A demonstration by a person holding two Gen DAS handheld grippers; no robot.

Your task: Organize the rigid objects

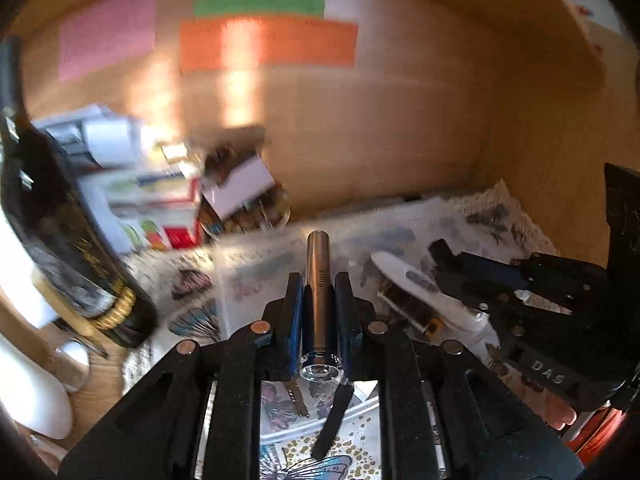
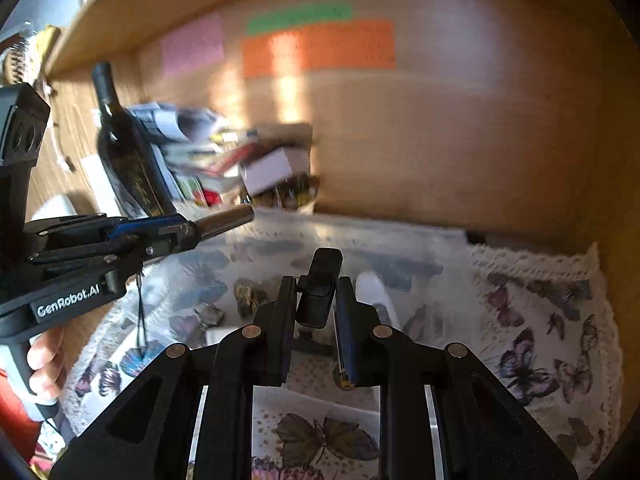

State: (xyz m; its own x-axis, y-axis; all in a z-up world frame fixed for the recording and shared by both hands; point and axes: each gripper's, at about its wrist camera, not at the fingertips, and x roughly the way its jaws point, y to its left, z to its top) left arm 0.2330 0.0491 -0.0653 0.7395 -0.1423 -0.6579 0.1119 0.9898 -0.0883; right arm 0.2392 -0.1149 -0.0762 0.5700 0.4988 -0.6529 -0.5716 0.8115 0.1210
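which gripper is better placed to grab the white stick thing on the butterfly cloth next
Neither is free. The right gripper, shut on a black object, sits beside the white stick; the left gripper holds a metal cylinder. Right, once emptied.

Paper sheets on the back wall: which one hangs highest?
The green sheet, a narrow strip directly above the wider orange sheet. The pink sheet hangs apart to their left, its top edge lower than the green one's.

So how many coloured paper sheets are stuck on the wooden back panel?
3: a pink paper sheet at the left, a green paper strip at top centre, and an orange paper rectangle just below the green. None looks hidden.
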